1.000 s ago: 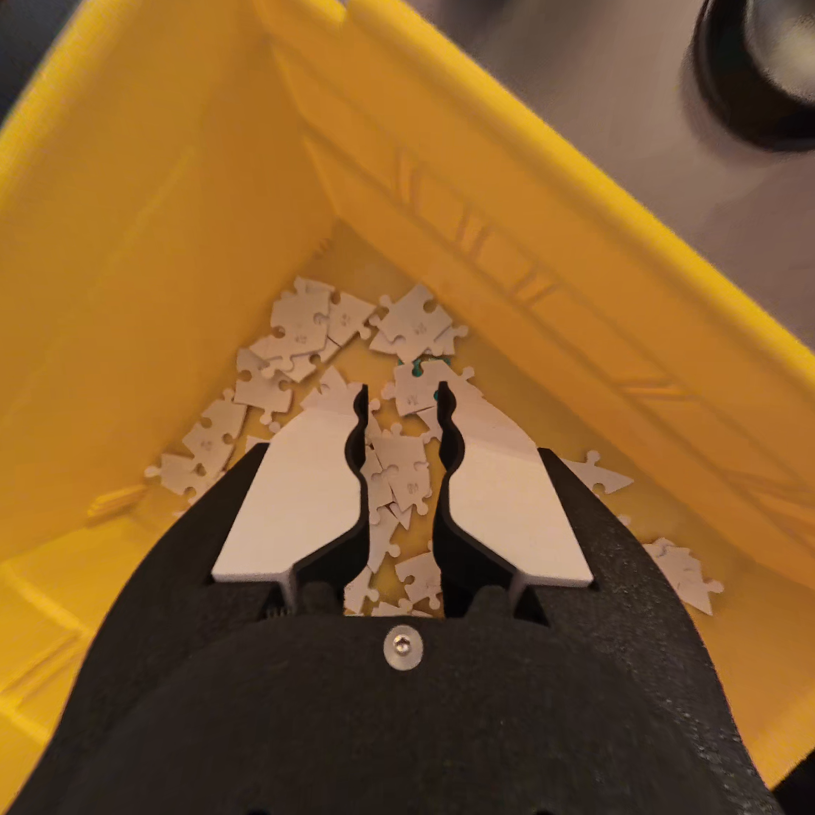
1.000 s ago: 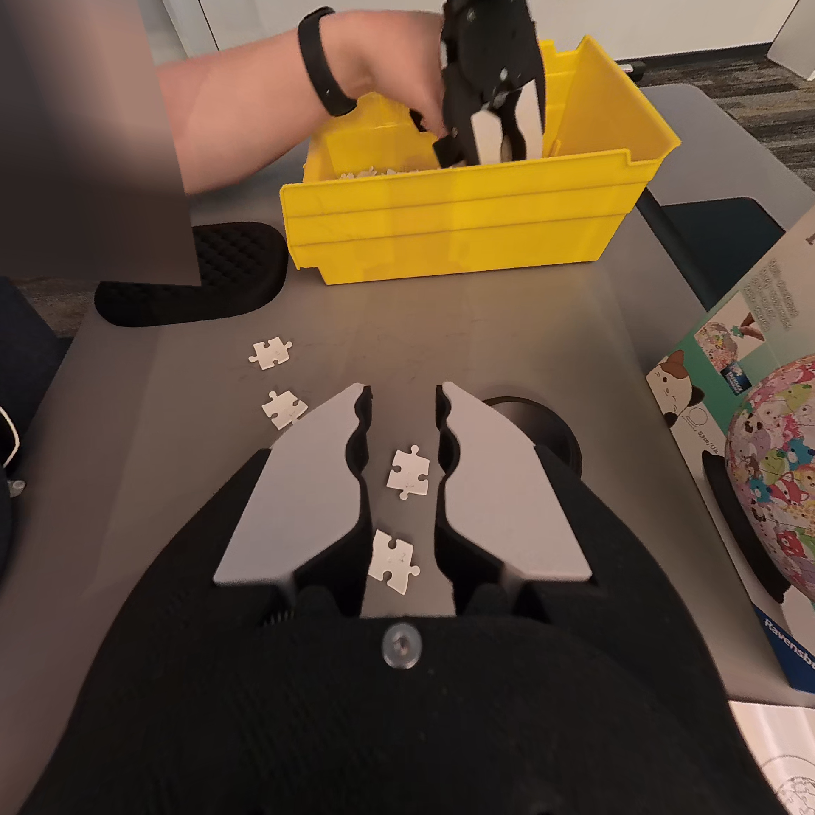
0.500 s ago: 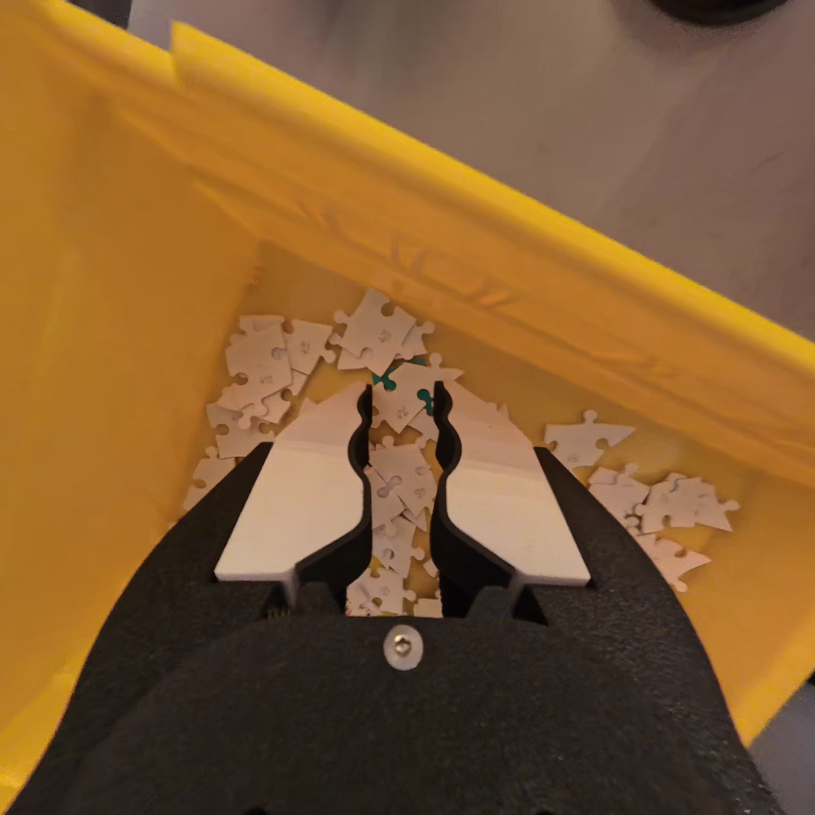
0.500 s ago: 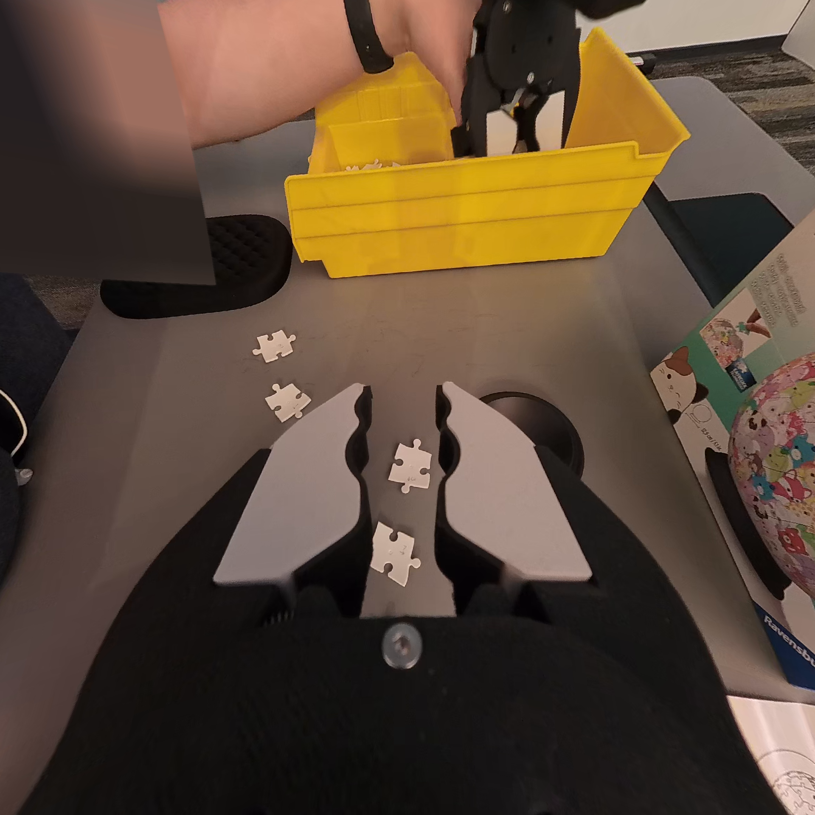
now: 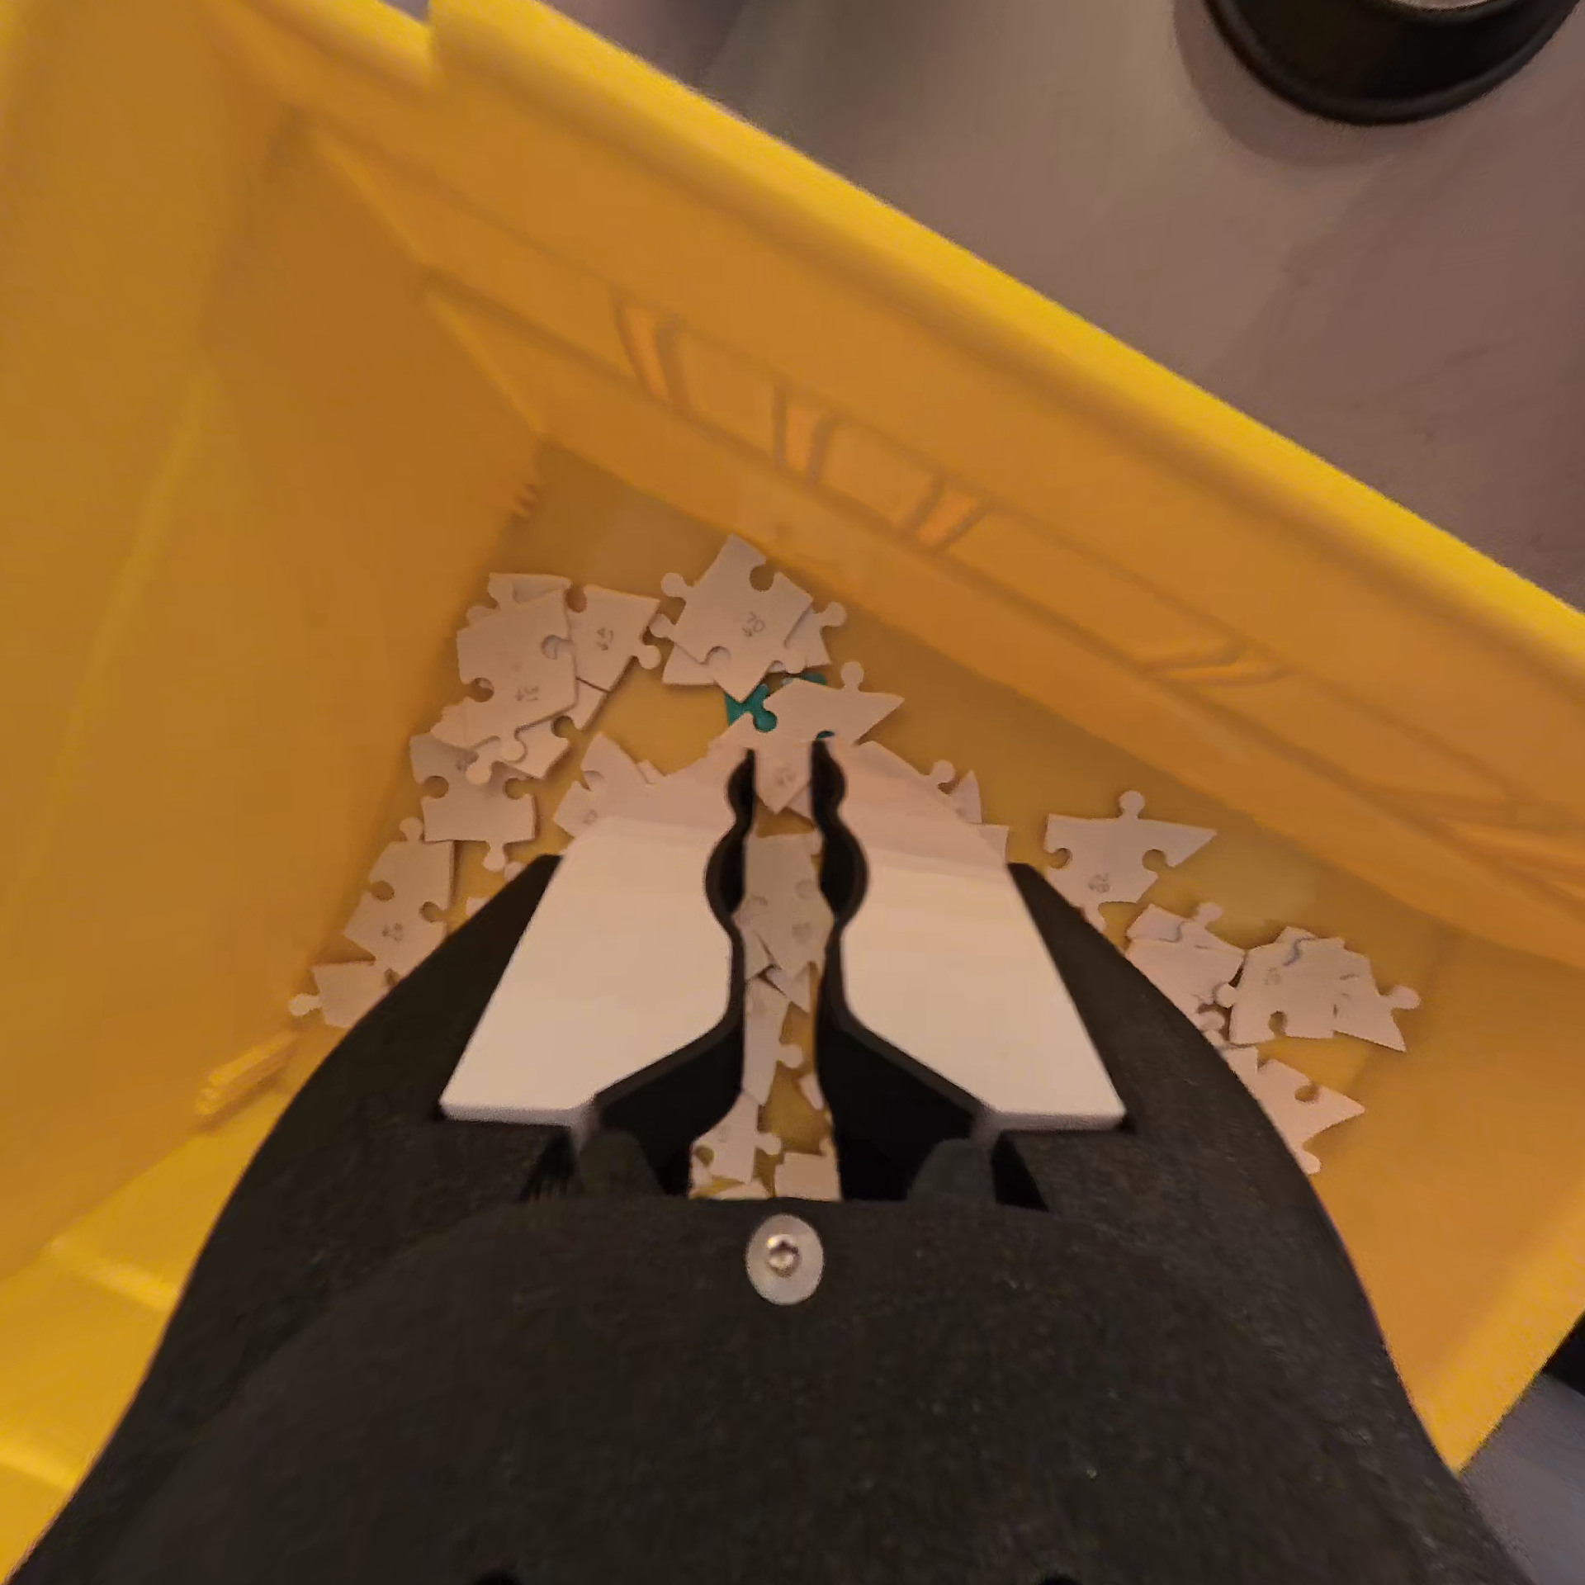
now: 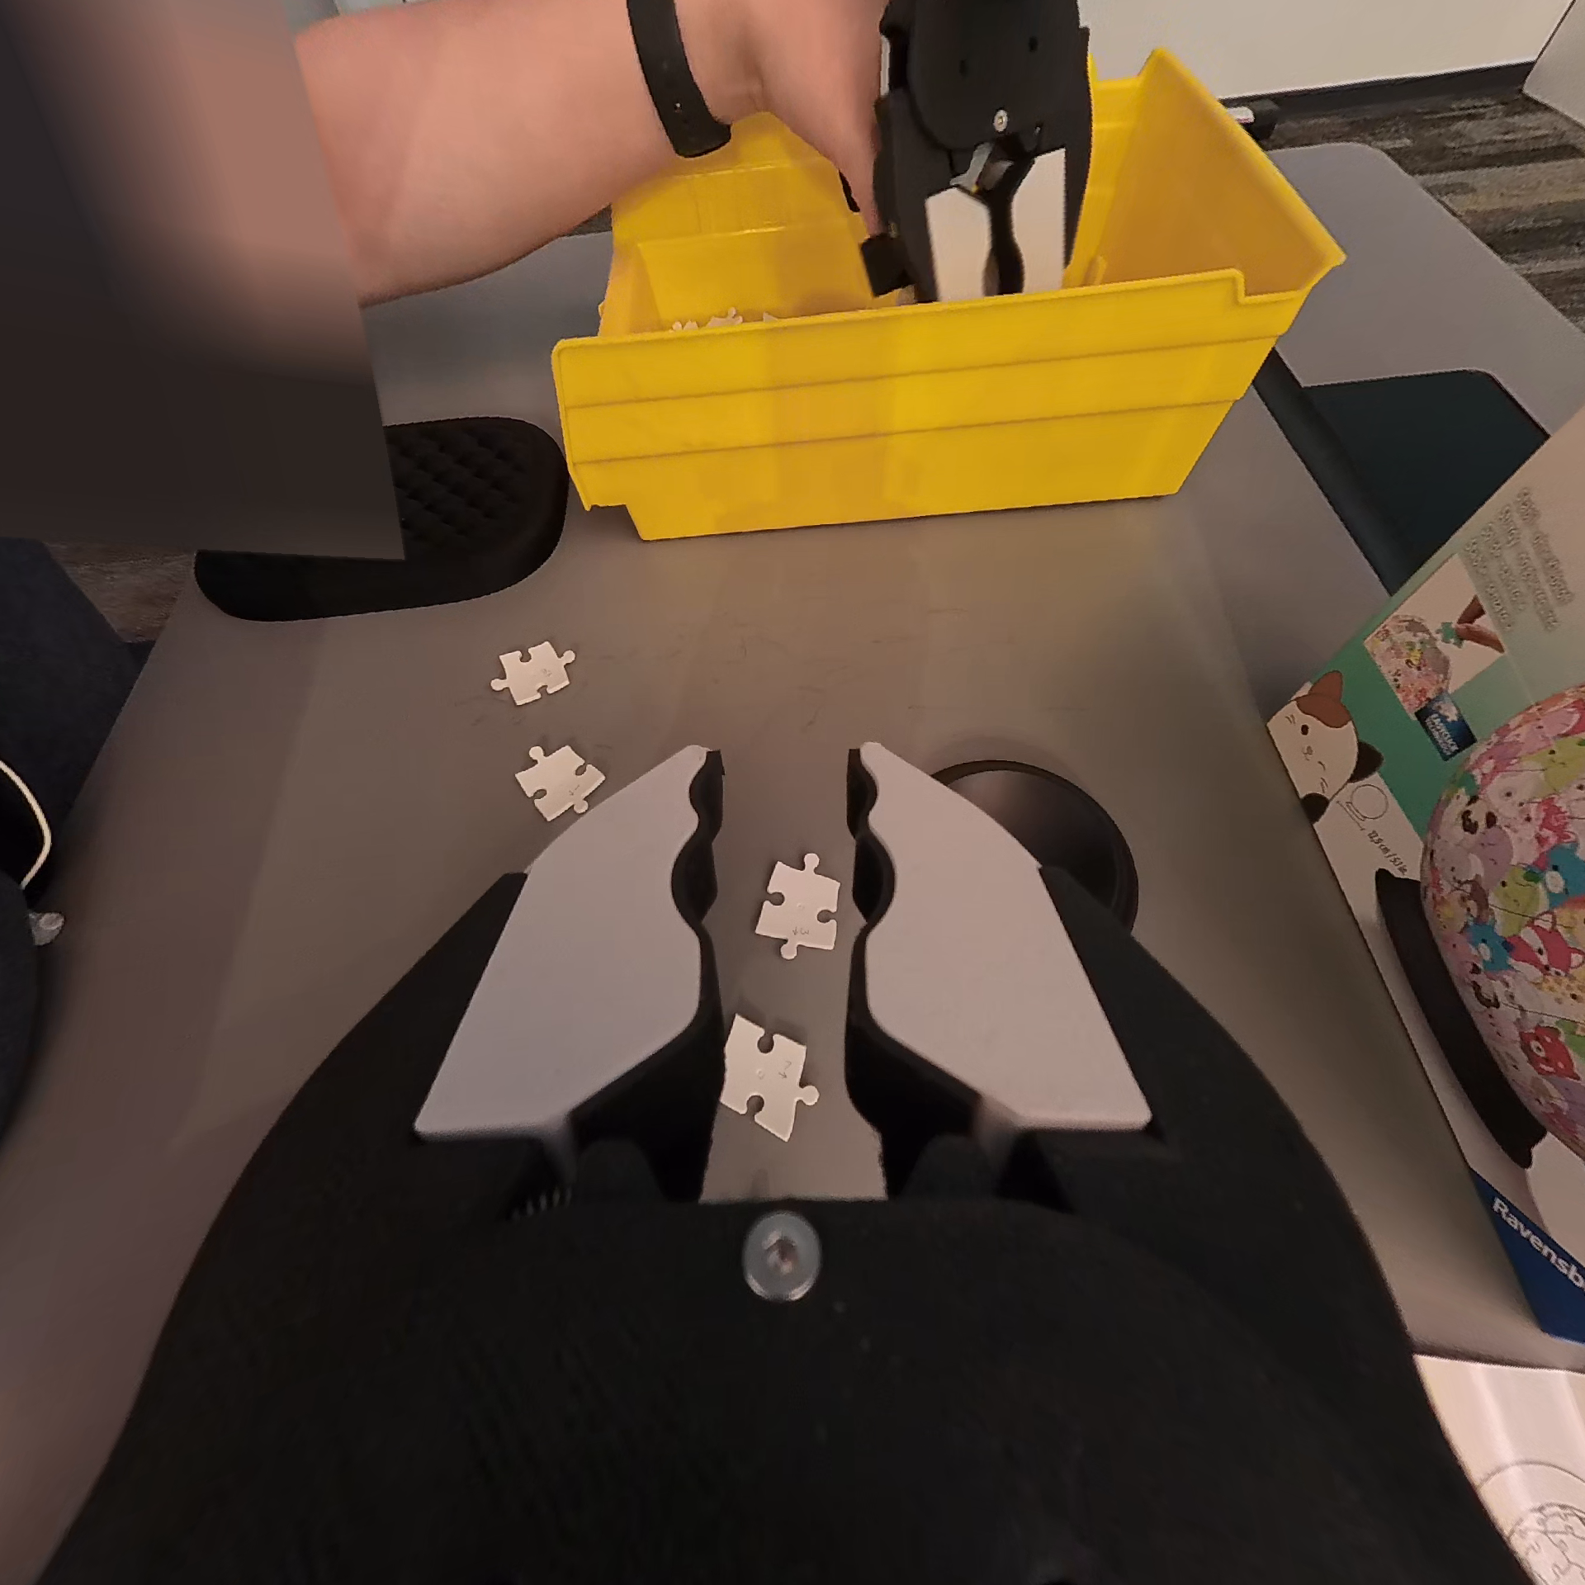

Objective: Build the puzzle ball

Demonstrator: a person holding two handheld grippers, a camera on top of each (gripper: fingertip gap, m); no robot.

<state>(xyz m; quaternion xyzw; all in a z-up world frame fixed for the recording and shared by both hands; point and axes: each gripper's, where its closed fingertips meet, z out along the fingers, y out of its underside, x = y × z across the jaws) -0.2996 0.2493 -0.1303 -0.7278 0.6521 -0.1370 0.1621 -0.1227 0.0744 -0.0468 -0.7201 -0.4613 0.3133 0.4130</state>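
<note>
Now the left gripper [image 5: 782, 755], deep in the yellow plastic bin [image 5: 943, 360], has narrowed its jaws around a pale cardboard puzzle piece [image 5: 785, 780] at frame centre; whether it truly grips is unclear. Picking looks underway. Only the right wrist view shows the right gripper [image 6: 785, 759] wide open above four loose white pieces [image 6: 798, 905] on the grey table [image 6: 858, 652], lower centre.

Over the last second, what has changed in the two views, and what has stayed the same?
The left gripper went deeper into the yellow bin, and its jaws narrowed around a puzzle piece; a firm grip is unclear. The right gripper stays open over the four table pieces, which have not moved.
</note>
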